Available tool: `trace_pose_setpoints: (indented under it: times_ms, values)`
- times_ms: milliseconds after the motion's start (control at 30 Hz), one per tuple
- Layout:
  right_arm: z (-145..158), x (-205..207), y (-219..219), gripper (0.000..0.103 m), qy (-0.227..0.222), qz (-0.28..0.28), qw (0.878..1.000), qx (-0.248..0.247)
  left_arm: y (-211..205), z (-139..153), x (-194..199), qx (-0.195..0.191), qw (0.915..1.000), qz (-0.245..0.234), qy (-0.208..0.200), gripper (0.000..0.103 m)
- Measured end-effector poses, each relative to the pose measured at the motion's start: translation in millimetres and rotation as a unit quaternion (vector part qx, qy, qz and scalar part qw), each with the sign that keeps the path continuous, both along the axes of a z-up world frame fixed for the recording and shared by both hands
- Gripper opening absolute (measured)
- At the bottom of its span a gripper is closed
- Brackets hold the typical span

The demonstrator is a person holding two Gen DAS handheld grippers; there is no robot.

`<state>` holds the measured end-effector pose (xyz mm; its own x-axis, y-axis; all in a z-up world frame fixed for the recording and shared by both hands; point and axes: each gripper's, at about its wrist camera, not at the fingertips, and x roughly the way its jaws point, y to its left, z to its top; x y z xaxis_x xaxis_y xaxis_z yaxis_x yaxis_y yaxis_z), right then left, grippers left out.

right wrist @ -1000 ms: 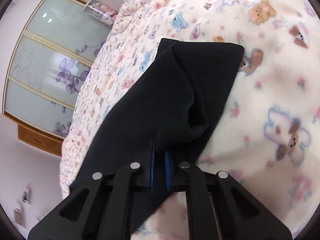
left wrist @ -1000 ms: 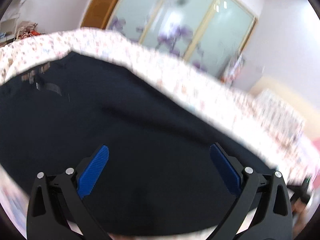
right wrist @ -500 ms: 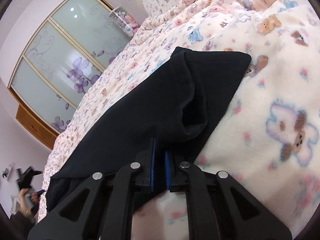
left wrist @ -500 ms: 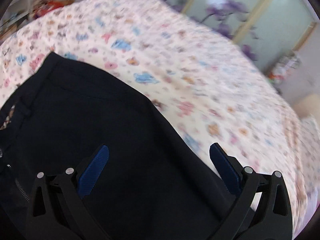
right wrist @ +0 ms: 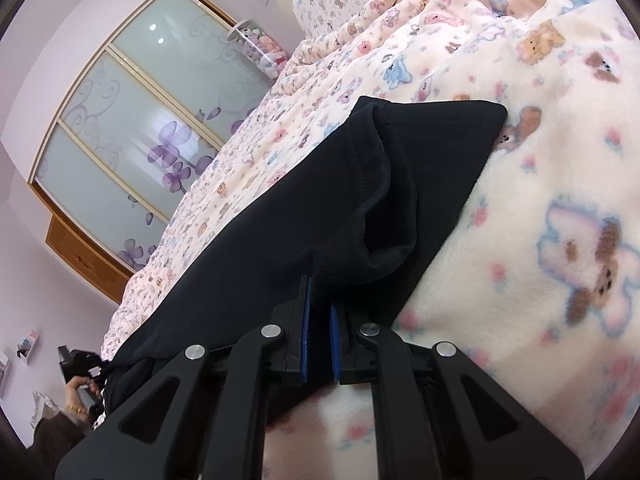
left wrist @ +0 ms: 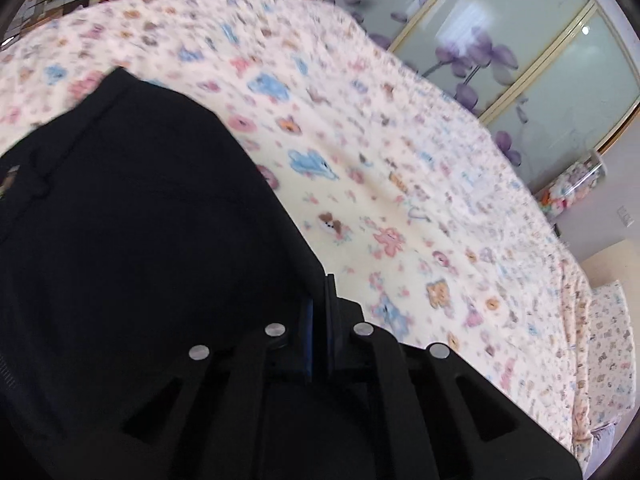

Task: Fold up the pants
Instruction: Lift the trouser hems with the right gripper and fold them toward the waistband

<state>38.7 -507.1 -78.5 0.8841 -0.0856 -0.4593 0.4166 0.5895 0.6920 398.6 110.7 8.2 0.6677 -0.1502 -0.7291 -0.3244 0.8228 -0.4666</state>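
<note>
The pants [right wrist: 320,208], dark navy, lie stretched across the blanket [right wrist: 560,160], the hem end toward the far right in the right view and the waist end [left wrist: 120,220] filling the near left of the left view. The right gripper [right wrist: 319,322] is narrowed onto a fold of leg fabric near the hem opening. The left gripper [left wrist: 319,322] is closed to a slit at the edge of the waist end; cloth appears pinched between its pads. A wardrobe [right wrist: 132,120] with floral glass doors stands beyond the bed.
</note>
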Motion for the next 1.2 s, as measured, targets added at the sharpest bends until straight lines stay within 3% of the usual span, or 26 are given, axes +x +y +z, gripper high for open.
trace_pose_setpoints:
  times_ms: [200, 400, 500, 633, 767, 867, 933, 1000, 1067, 1133, 1200]
  values:
    - [4.7, -2.0, -3.5, 0.008, -0.012, 0.005, 1.000, 0.009, 18.3, 40.4, -94.1, -0.005, 0.9977, 0.006, -0.068, 0.004]
    - [38.2, 1.9, -14.8, 0.008, -0.018, 0.014, 0.999, -0.027, 29.9, 58.3, -220.5, -0.004, 0.9926, 0.011, -0.121, 0.004]
    - [52.0, -0.5, -34.7, 0.008, -0.027, 0.001, 1.000, -0.012, 34.0, 46.1, -280.3, -0.012, 0.9905, 0.024, -0.135, 0.004]
    - [61.7, -5.8, -49.5, 0.008, -0.027, -0.018, 0.999, -0.004, 42.1, 9.8, -337.4, -0.045, 0.9921, 0.045, -0.108, 0.005]
    - [59.6, -6.7, -51.3, 0.008, -0.006, -0.024, 1.000, -0.002, 42.6, -19.2, -351.1, -0.046, 0.9949, 0.044, -0.078, 0.007]
    - [56.1, -4.9, -52.1, 0.008, 0.019, -0.019, 1.000, -0.005, 43.0, -16.3, -355.5, -0.032, 0.9951, 0.043, -0.083, 0.013]
    - [51.9, -4.4, -54.3, 0.008, 0.030, -0.007, 1.000, 0.005, 41.9, -4.4, -363.3, -0.006, 0.9934, 0.048, -0.104, 0.025]
    - [49.2, -4.6, -58.8, 0.009, 0.040, 0.002, 0.999, 0.018, 45.6, 8.5, -376.0, 0.029, 0.9891, 0.059, -0.131, 0.063]
    - [44.4, -6.8, -63.3, 0.012, 0.049, 0.007, 0.998, 0.045, 41.7, 25.0, -384.8, 0.069, 0.9804, 0.071, -0.170, 0.084]
    - [39.4, -8.6, -68.4, 0.019, 0.055, 0.011, 0.996, 0.075, 33.1, 39.8, -382.5, 0.107, 0.9721, 0.058, -0.200, 0.095]
    - [35.2, -9.7, -72.6, 0.024, 0.060, 0.011, 0.993, 0.103, 24.5, 45.3, -366.0, 0.123, 0.9723, 0.023, -0.197, 0.099]
